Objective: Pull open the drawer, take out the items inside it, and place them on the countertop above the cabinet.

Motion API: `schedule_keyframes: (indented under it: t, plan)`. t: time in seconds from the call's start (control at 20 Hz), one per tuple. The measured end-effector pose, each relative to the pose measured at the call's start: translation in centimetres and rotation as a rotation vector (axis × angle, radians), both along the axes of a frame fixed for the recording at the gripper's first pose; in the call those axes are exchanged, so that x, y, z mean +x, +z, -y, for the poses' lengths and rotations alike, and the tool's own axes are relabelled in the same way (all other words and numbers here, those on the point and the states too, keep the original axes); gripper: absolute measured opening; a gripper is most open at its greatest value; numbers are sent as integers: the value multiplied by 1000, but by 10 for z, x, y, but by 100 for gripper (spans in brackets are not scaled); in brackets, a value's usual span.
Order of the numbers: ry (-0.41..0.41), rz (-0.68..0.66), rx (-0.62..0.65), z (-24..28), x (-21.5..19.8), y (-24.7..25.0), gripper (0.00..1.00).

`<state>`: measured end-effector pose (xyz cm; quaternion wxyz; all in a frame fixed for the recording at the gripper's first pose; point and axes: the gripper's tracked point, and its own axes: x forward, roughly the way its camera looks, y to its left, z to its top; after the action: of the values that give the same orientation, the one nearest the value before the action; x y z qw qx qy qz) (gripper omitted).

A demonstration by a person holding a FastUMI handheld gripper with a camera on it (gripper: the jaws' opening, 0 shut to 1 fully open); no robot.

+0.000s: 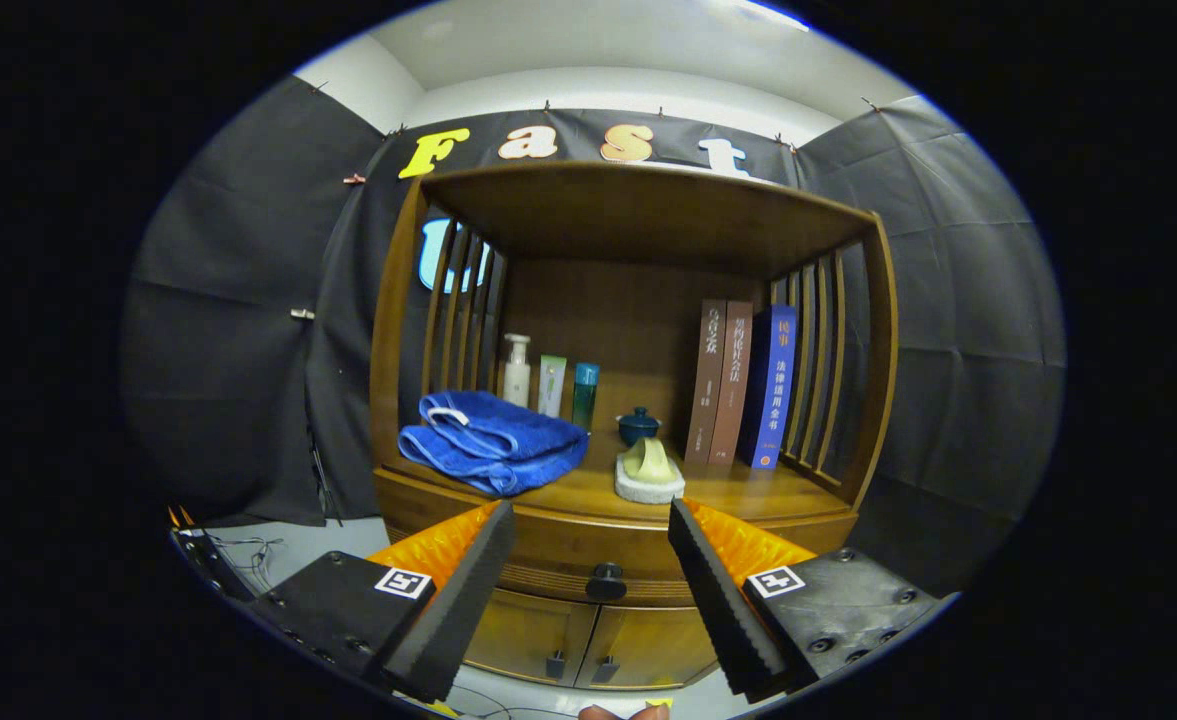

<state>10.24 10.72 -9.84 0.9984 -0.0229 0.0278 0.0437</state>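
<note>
Gripper view, lower centre of the frame: the gripper [591, 585] has its fingers spread wide, holding nothing, and the drawer's dark round knob [606, 581] sits between them — straight ahead and beyond the tips. The drawer [588, 560] lies shut, its front a wide band running left to right under the countertop [748, 495], knob pointing back toward the fingers. Whether anything lies inside it cannot be told — a blue towel [493, 440] already rests on top.
</note>
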Motion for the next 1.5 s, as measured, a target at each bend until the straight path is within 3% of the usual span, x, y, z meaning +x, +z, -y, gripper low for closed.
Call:
schedule_keyframes:
  t: [0.25, 0.55, 1.5]
  plan:
    - [-5, 25, 75, 14, -28, 55, 99]
    - [-40, 74, 55, 37, -44, 88, 99]
    - [-56, 40, 44, 45, -46, 74, 99]
